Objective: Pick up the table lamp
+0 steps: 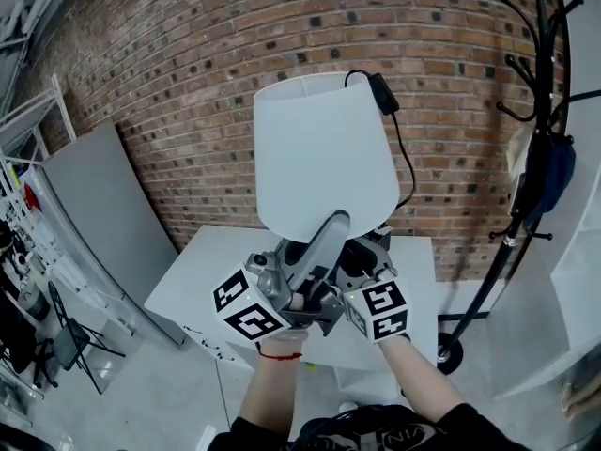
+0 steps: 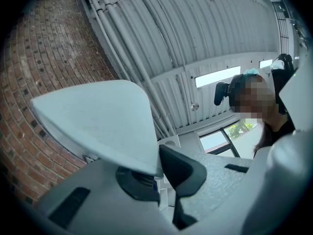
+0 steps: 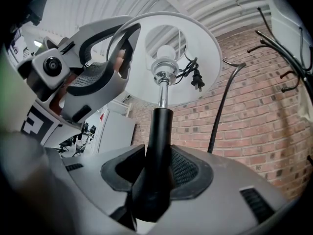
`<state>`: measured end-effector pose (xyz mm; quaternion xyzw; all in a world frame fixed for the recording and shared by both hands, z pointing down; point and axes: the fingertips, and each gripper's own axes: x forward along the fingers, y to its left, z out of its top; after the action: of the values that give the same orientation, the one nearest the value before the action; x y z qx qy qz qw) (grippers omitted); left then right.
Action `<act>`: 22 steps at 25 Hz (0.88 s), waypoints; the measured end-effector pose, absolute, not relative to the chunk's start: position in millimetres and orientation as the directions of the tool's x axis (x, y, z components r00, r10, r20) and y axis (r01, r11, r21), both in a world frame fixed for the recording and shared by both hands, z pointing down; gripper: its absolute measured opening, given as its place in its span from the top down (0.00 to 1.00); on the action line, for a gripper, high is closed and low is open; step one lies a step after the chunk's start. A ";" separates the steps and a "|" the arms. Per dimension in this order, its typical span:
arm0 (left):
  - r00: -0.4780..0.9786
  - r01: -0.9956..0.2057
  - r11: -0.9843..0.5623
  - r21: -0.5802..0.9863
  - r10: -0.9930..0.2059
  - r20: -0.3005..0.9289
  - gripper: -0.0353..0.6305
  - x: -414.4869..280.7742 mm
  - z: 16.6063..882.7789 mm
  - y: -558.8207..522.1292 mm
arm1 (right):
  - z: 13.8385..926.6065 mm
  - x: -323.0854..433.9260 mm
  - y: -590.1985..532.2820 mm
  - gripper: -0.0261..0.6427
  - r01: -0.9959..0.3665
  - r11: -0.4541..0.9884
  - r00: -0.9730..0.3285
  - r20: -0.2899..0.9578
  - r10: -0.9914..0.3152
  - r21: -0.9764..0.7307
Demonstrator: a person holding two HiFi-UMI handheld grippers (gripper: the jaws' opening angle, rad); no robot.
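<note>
Gripping table lamp: left tool, right tool.

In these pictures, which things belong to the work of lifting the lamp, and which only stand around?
Belongs to the job: table lamp, its cord and plug, left tool shut on the shade rim, right tool shut on the black stem.

Just around: white table, coat stand, grey panel, brick wall.

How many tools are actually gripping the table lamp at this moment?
2. The left tool is shut on the rim of the lampshade. The right tool is shut on the black stem below the shade.
</note>
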<state>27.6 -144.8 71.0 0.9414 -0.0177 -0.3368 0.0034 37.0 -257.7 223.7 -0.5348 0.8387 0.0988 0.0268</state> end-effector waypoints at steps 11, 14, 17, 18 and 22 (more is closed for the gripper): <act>0.766 -0.033 -0.999 -0.001 -0.025 -0.642 0.93 27.4 62.6 -132.0 | 212.2 37.9 -247.1 0.72 -0.905 0.398 -0.421 -0.178 -0.890 0.149; 0.765 -0.033 -0.999 -0.001 -0.024 -0.643 0.93 28.4 60.8 -130.9 | 210.5 39.5 -245.9 0.72 -0.906 0.396 -0.418 -0.178 -0.891 0.150; 0.766 -0.031 -0.999 -0.004 -0.021 -0.643 0.93 28.8 61.5 -129.4 | 211.1 40.0 -245.3 0.72 -0.907 0.394 -0.416 -0.181 -0.891 0.149; 0.766 -0.031 -0.999 -0.005 -0.021 -0.642 0.93 28.7 61.7 -129.2 | 211.1 39.7 -245.2 0.72 -0.908 0.393 -0.416 -0.182 -0.891 0.149; 0.768 -0.031 -1.000 -0.003 -0.022 -0.640 0.93 27.8 60.8 -129.3 | 210.4 38.5 -245.3 0.72 -0.908 0.392 -0.415 -0.185 -0.891 0.148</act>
<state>27.8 -129.3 60.8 0.9401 -0.0142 -0.3404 -0.0066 38.5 -245.3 210.4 -0.5395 0.8335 0.1131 0.0379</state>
